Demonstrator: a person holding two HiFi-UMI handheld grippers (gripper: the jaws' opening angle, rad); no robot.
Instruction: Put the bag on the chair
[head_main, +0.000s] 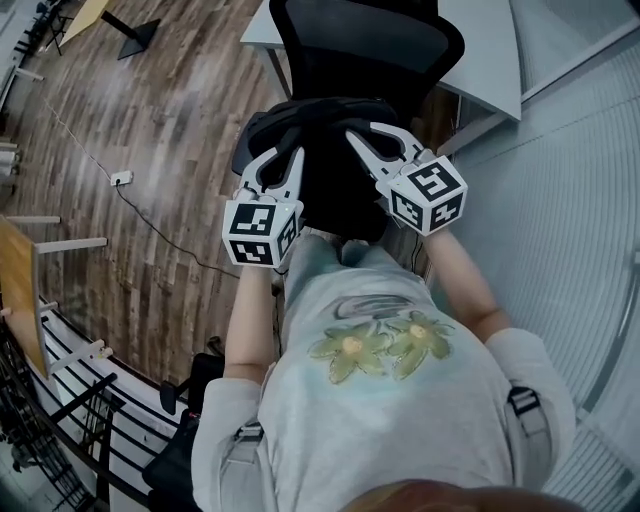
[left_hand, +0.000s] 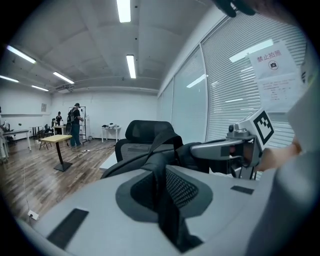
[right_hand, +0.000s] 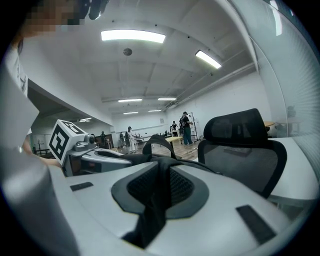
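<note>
A black bag (head_main: 320, 150) hangs between my two grippers, over the seat of a black mesh-backed office chair (head_main: 365, 40). Whether the bag touches the seat is hidden. My left gripper (head_main: 287, 158) is shut on a black strap (left_hand: 165, 210) of the bag on its left side. My right gripper (head_main: 362, 132) is shut on another black strap (right_hand: 150, 210) on the right side. The left gripper view has the chair's backrest (left_hand: 145, 131) just beyond the bag (left_hand: 172, 150). In the right gripper view the backrest (right_hand: 245, 145) stands close on the right.
A white desk (head_main: 490, 50) stands behind the chair, with window blinds (head_main: 580, 200) along the right. On the wooden floor to the left lie a cable and socket (head_main: 121, 178). A wooden table (head_main: 20, 290) and a railing are at the left. People (left_hand: 75, 120) stand far off.
</note>
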